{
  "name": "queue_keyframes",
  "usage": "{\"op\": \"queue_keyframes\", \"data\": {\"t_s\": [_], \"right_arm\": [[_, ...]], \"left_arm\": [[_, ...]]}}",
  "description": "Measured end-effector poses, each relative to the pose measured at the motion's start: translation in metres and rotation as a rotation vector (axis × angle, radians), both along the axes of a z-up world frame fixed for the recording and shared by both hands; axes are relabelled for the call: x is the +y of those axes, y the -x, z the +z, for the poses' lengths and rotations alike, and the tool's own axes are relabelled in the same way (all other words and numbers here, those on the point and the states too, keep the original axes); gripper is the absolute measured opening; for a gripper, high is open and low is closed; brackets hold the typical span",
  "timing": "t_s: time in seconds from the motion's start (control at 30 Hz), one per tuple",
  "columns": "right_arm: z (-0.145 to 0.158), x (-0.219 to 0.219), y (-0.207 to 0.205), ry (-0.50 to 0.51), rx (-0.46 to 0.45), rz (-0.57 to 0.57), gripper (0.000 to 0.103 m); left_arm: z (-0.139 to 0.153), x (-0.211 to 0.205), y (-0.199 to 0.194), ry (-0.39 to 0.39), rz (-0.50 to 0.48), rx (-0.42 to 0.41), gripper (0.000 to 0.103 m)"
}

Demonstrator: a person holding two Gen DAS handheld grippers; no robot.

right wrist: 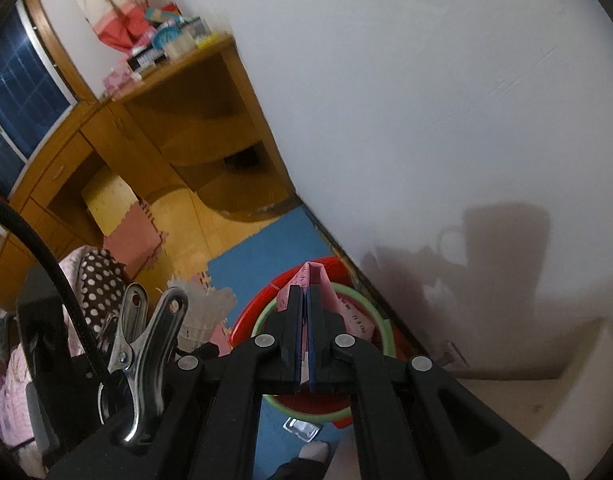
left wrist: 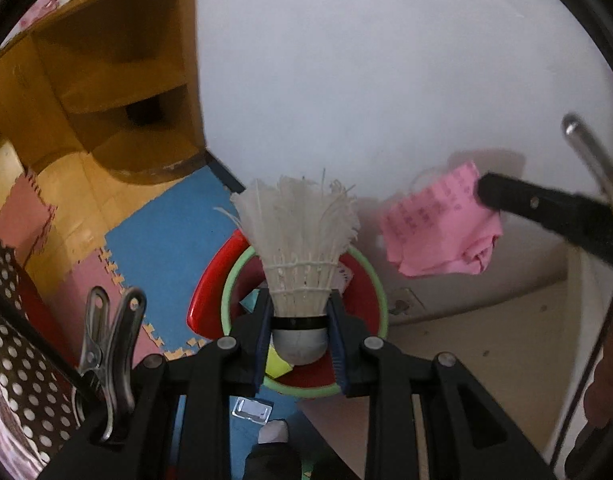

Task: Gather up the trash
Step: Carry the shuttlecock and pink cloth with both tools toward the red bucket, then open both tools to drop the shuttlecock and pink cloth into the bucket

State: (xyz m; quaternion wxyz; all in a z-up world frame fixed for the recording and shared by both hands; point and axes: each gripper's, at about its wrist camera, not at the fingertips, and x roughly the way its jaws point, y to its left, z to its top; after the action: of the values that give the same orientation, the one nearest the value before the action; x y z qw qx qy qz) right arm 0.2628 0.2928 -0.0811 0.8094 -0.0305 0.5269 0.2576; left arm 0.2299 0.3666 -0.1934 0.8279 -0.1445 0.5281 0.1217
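Shuttlecock [left wrist: 302,248] frayed white, paper [left wrist: 438,224] crumpled pink

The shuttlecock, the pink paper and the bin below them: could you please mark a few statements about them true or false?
1. The left gripper holds the shuttlecock by its cork end. True.
2. The right gripper is open and holds nothing. False: it is shut on the pink paper.
3. The red bin below has a green rim. True.
4. The bin holds nothing. False: scraps of paper, one yellow-green, lie inside.
5. The shuttlecock's feathers are blue. False: they are white and frayed.
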Motion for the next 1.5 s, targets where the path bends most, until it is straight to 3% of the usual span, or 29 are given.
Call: {"op": "queue_keyframes", "data": {"t_s": [0.1,0.37,0.67,1.1,1.2,1.27,1.33,1.37,1.4,1.5], "right_arm": [[-0.021,0.015,-0.004,0.075,-0.003,0.012,0.002],[-0.095,0.031,-0.017,0.125,0.094,0.006,0.002],[-0.178,0.036,-0.053,0.166,0.317,-0.054,0.002],[-0.245,0.062,-0.064,0.208,0.406,0.008,0.003],[-0.255,0.060,-0.063,0.217,0.449,-0.002,0.004],[-0.262,0.058,-0.063,0.227,0.489,-0.021,0.011],[-0.265,0.052,-0.066,0.176,0.534,-0.039,0.029],[-0.265,0.051,-0.067,0.151,0.536,-0.052,0.043],[-0.261,0.050,-0.068,0.131,0.522,-0.063,0.051],[-0.243,0.050,-0.069,0.049,0.462,-0.078,0.062]], "left_arm": [[-0.026,0.007,-0.001,0.034,0.029,0.014,0.027],[-0.086,0.019,-0.005,0.068,0.076,0.048,0.027],[-0.144,0.013,-0.026,0.089,0.066,0.118,0.027],[-0.178,0.011,-0.023,0.099,0.069,0.159,0.028],[-0.175,0.010,-0.021,0.076,0.057,0.164,0.052],[-0.171,0.012,-0.018,0.060,0.063,0.175,0.059],[-0.167,0.015,-0.015,0.067,0.072,0.177,0.063],[-0.162,0.018,-0.014,0.067,0.078,0.177,0.064],[-0.158,0.020,-0.012,0.066,0.081,0.175,0.064],[-0.137,0.028,-0.008,0.049,0.088,0.169,0.067]]}}
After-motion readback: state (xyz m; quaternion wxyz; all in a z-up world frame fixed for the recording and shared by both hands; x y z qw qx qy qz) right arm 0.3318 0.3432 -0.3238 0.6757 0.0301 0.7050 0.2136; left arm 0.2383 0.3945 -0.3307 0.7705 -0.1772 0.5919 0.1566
